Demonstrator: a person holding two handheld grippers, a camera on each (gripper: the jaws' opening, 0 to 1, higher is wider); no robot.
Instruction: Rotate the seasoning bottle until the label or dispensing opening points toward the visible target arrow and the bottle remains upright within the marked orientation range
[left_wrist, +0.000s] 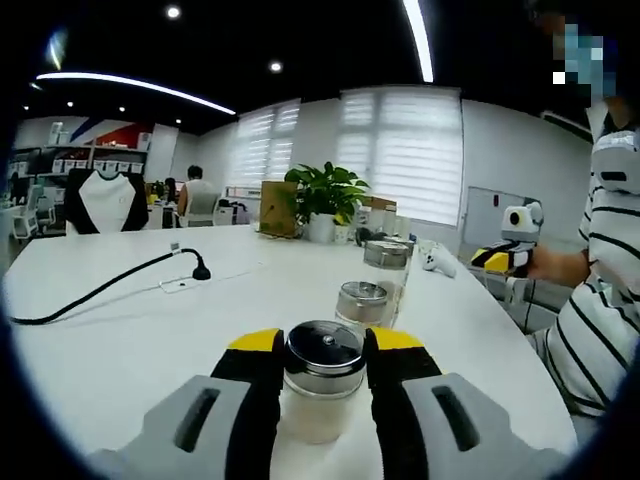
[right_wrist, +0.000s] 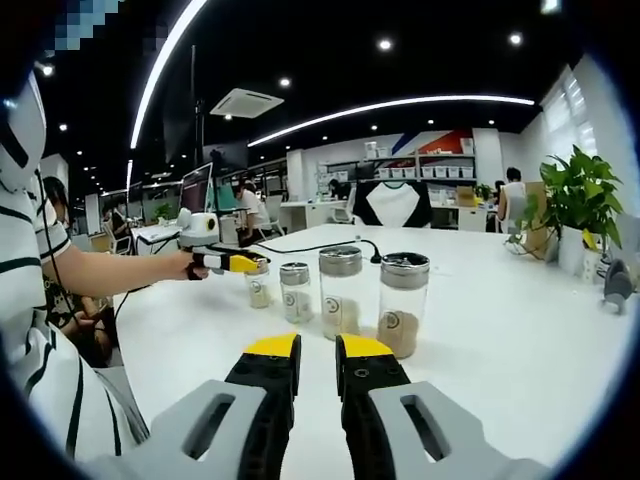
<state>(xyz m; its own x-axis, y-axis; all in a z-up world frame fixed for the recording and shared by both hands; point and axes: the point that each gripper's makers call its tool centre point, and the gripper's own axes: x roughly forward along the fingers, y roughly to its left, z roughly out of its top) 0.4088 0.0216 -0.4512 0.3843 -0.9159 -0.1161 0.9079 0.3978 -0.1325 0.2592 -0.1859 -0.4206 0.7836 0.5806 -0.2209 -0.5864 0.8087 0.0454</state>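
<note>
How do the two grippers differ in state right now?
The left gripper is closed around the nearest seasoning bottle; the right gripper holds nothing, jaws nearly together. The left sits at the bottle row's end; the right hangs back from the row, above the white table. Both have yellow-tipped black jaws.

White table (right_wrist: 520, 330), four seasoning jars (right_wrist: 341, 290) in a row, black cable (left_wrist: 100, 290), potted plant (left_wrist: 325, 200)

An open office: white table (left_wrist: 120, 340), blinds over bright windows (left_wrist: 405, 150), a potted plant (left_wrist: 325, 200), ceiling strip lights (right_wrist: 390, 103).
</note>
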